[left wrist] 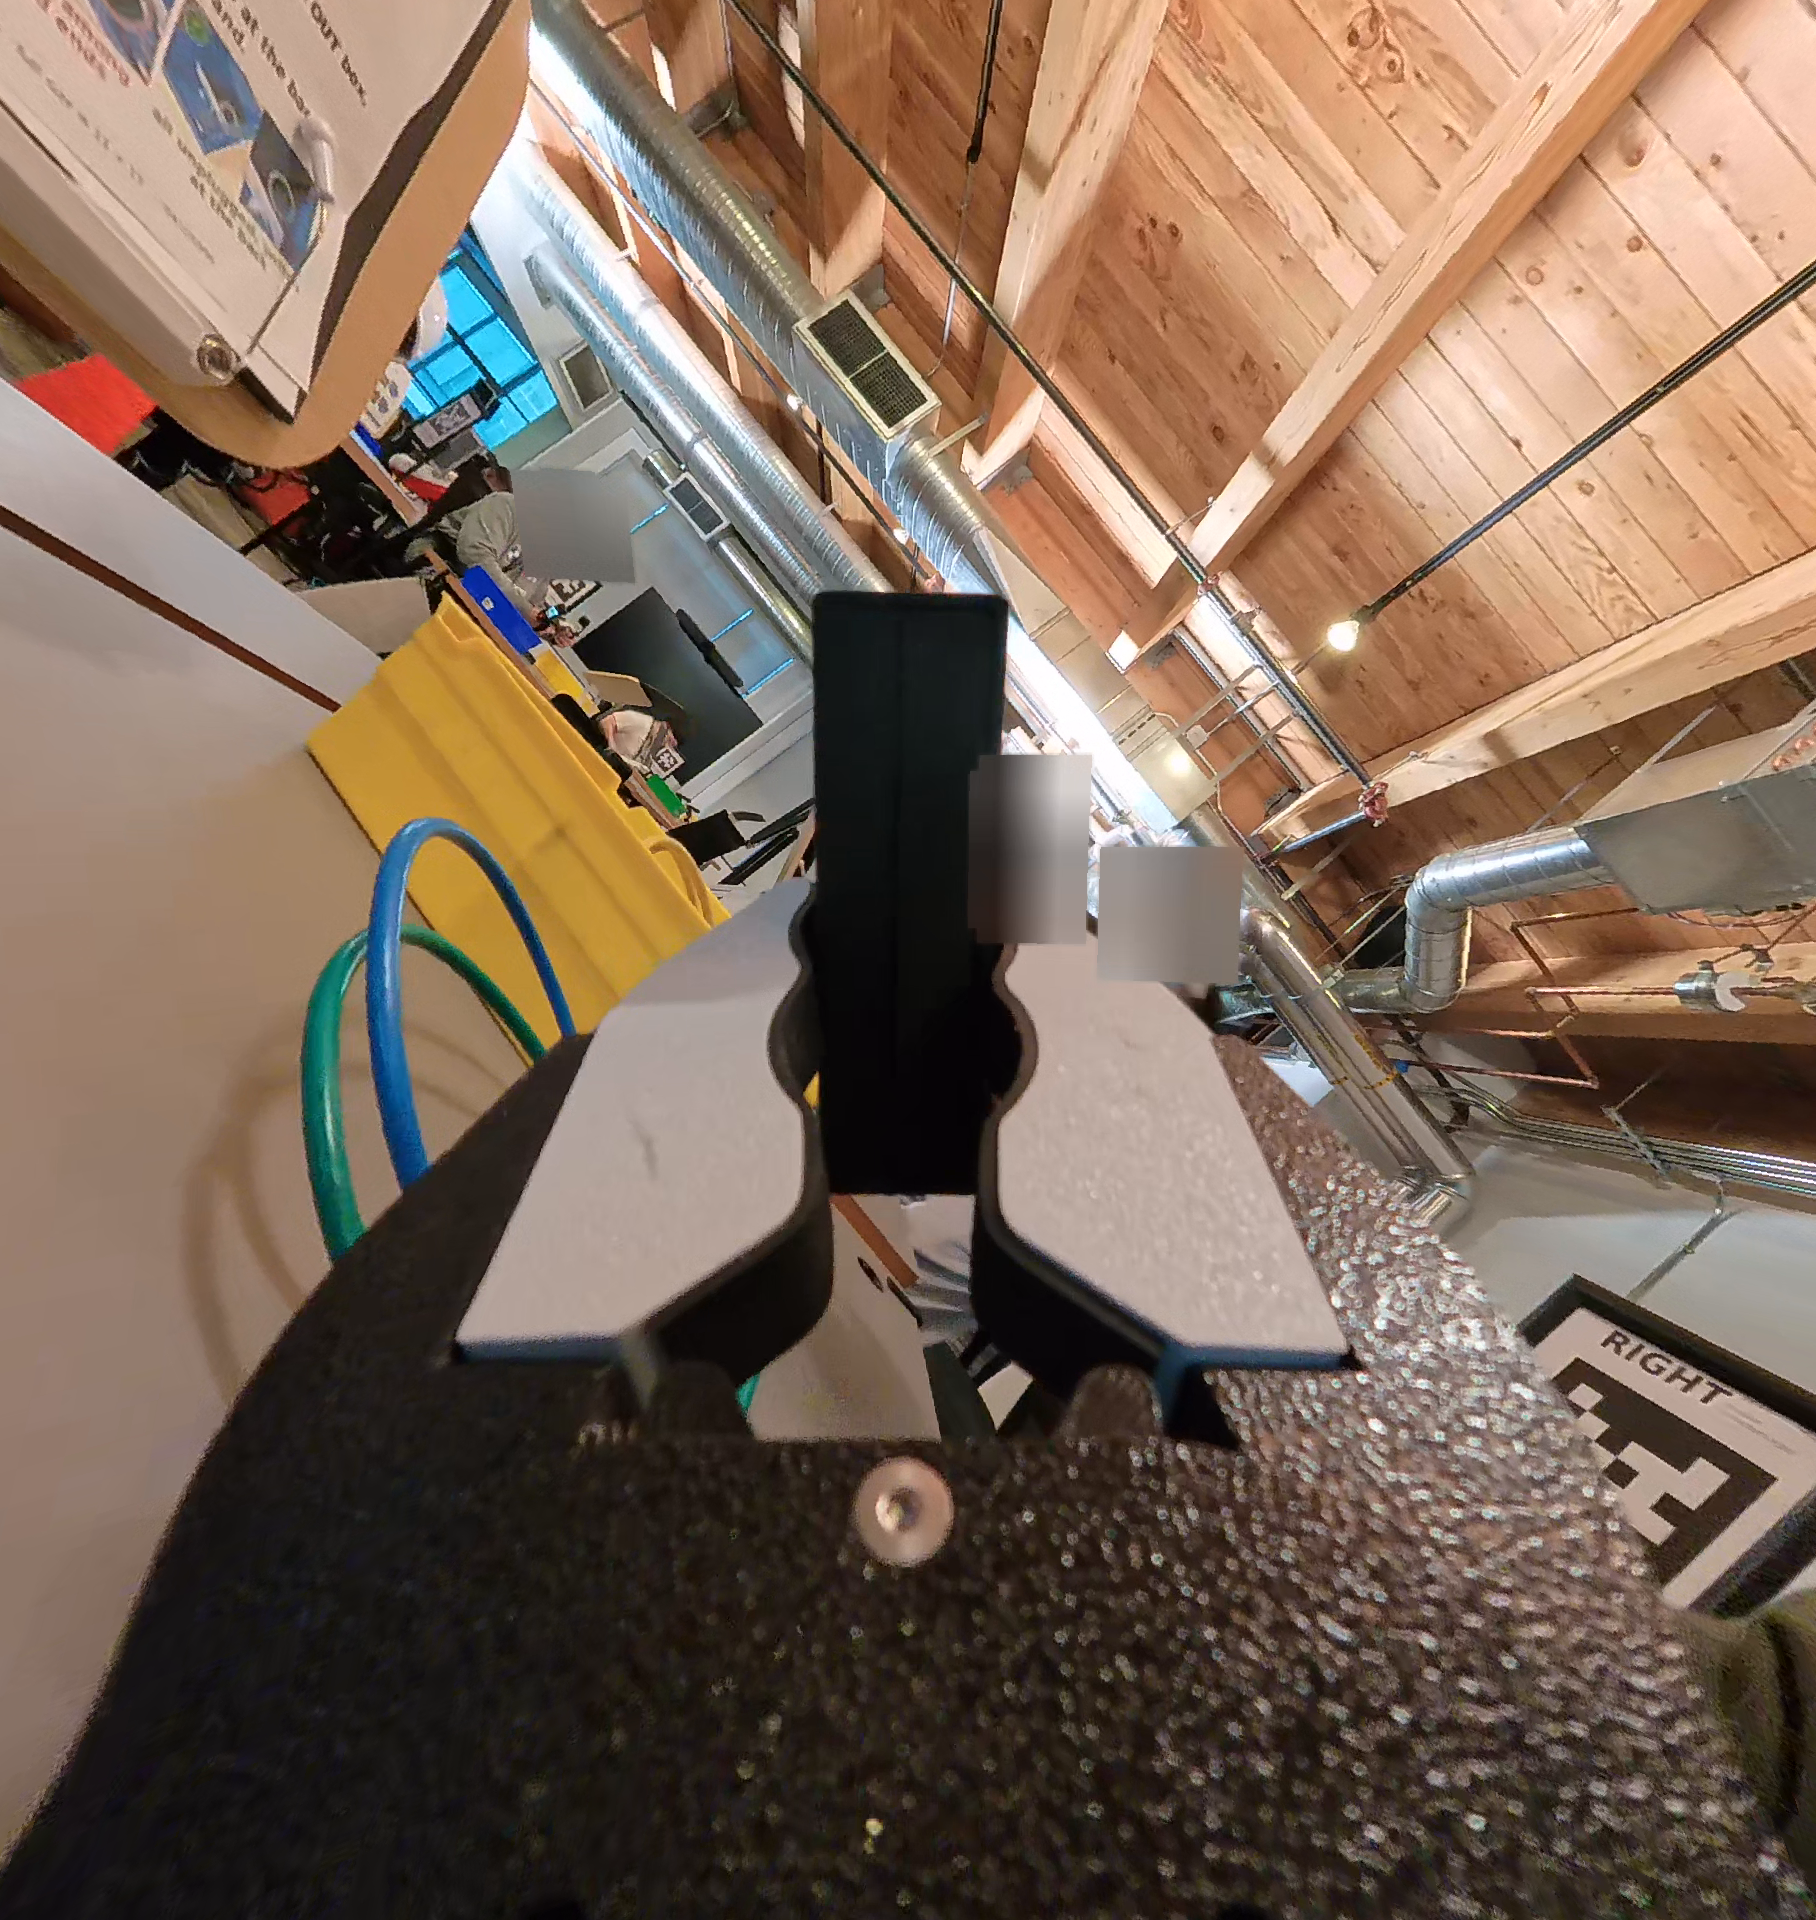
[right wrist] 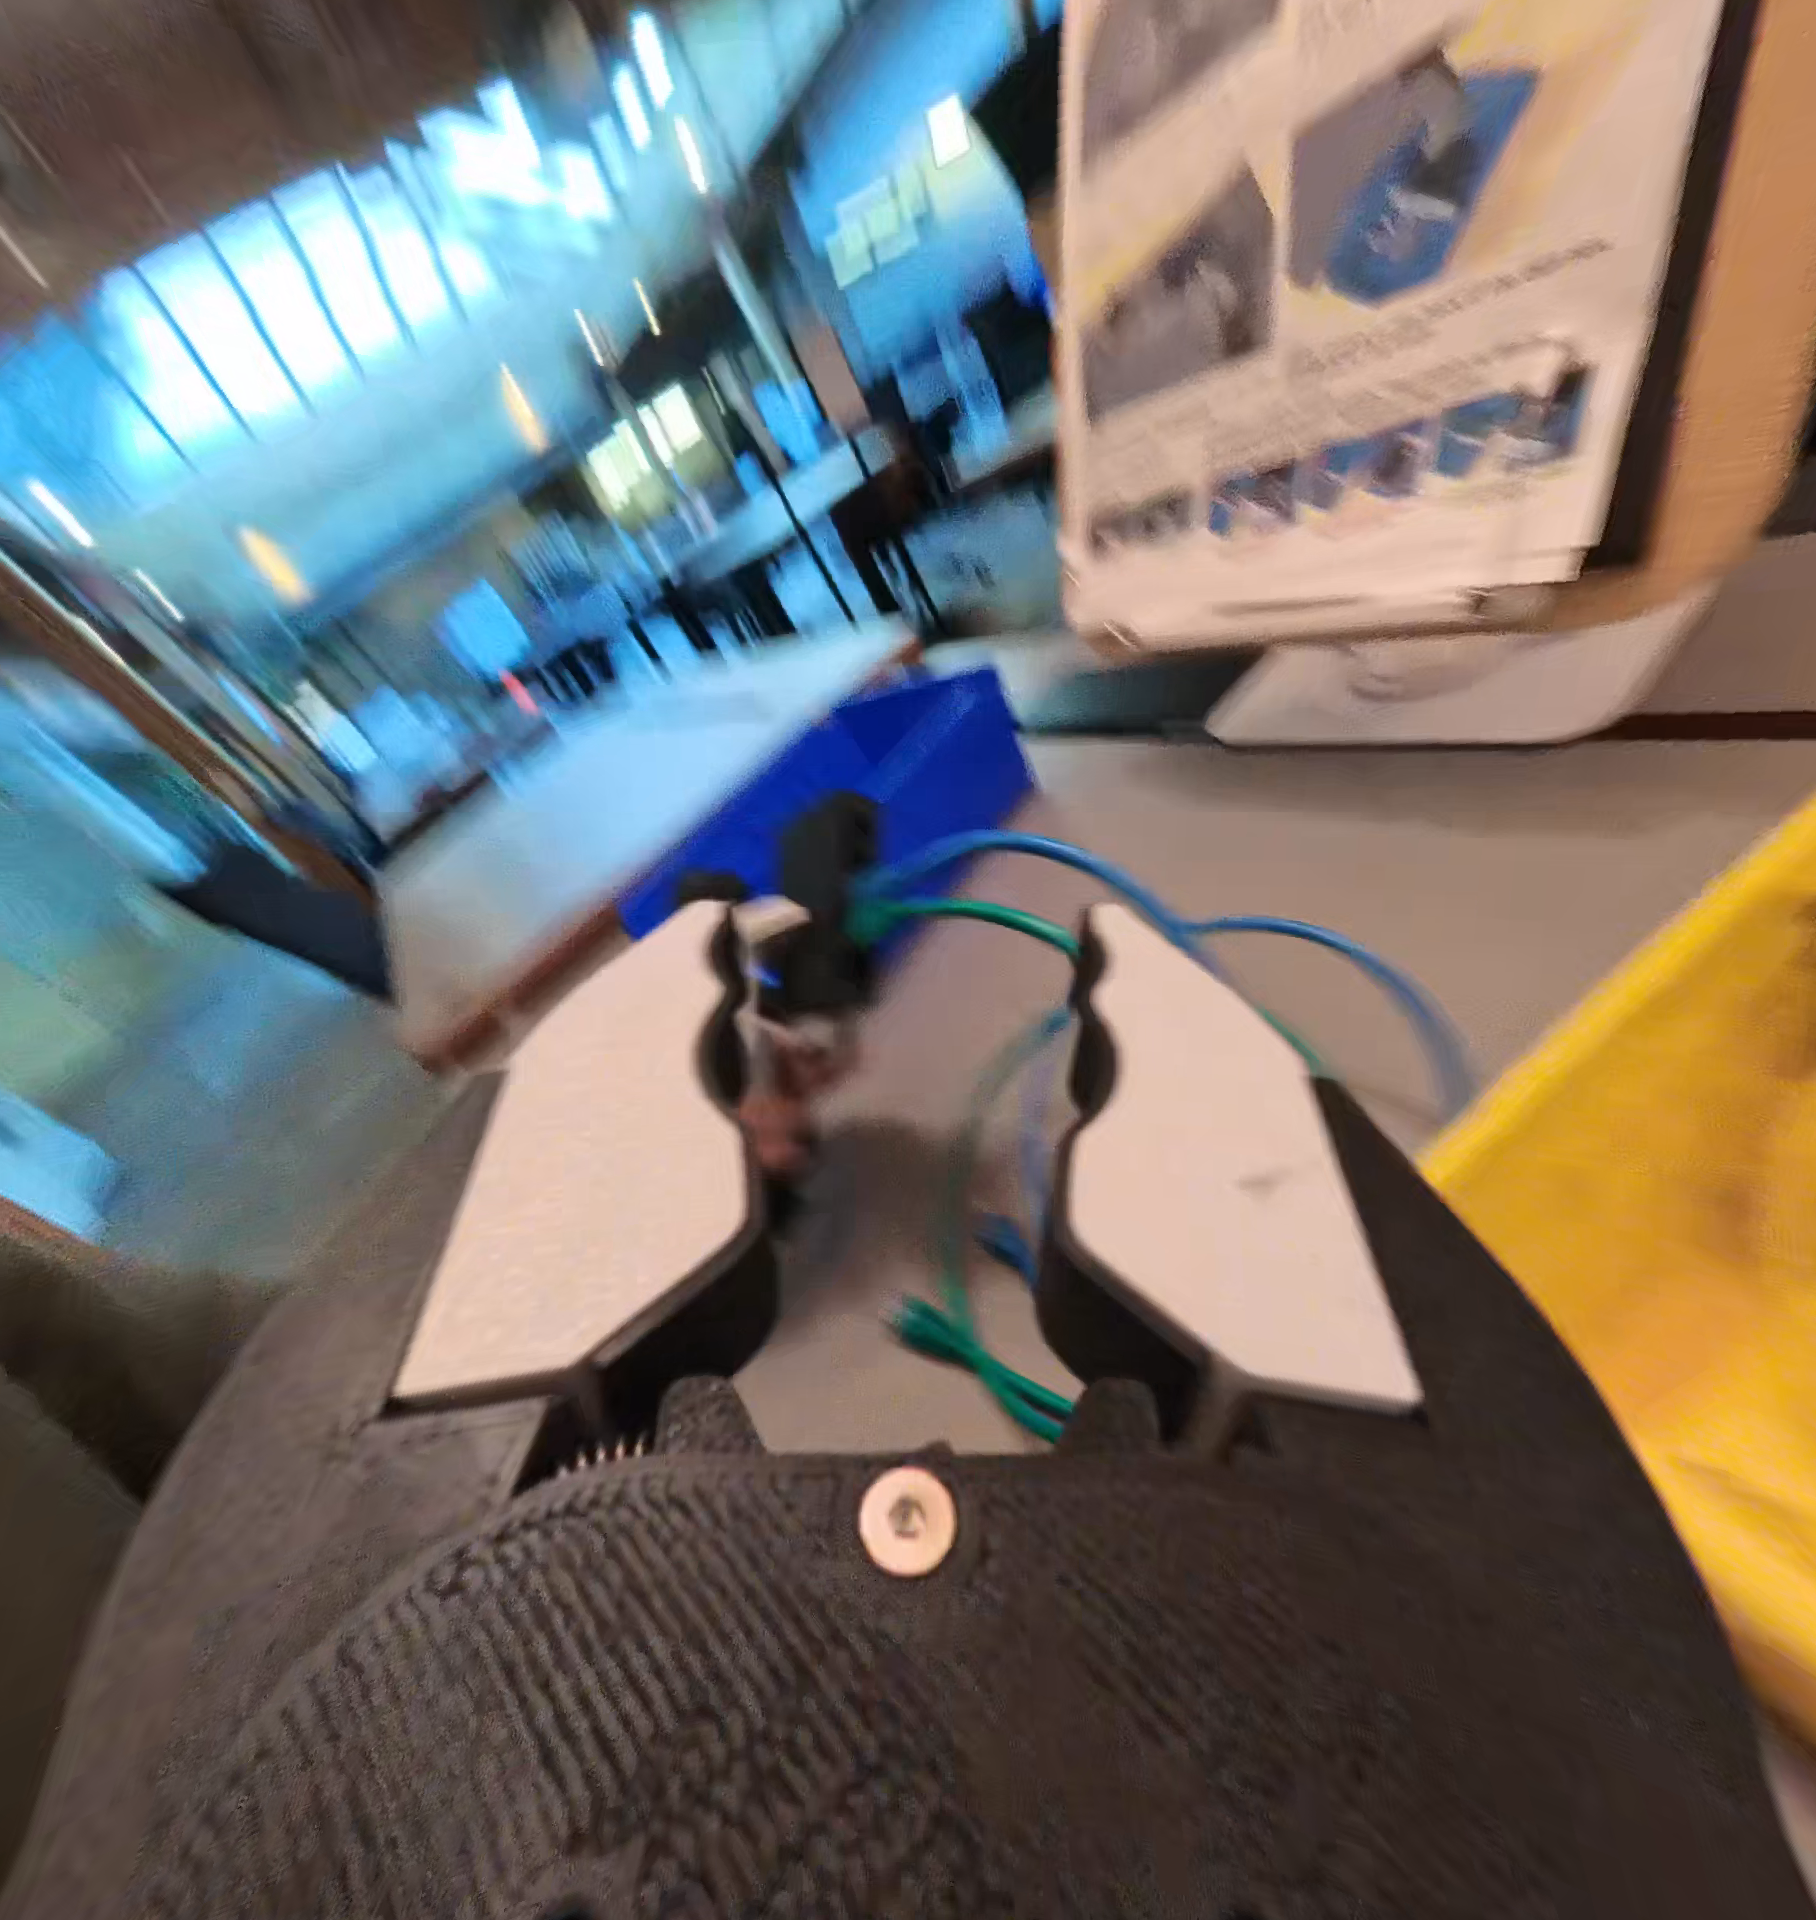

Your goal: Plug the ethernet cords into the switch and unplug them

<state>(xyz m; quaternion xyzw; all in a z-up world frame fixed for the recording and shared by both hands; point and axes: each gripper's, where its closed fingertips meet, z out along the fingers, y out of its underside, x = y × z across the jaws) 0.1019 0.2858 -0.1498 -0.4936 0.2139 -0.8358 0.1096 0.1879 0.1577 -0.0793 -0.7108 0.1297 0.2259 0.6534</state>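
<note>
Left gripper [left wrist: 904, 1049] fingers clamp the slim black plastic switch [left wrist: 906, 831] upright at centre frame, steadying it; right gripper [right wrist: 904, 1039] fingers spread wide near the blue and green cords [right wrist: 987, 914].

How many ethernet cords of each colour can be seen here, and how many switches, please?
Blue ethernet cord: 1
Green ethernet cord: 1
Black switch, clamped in the left claw: 1
Total: 3
</note>
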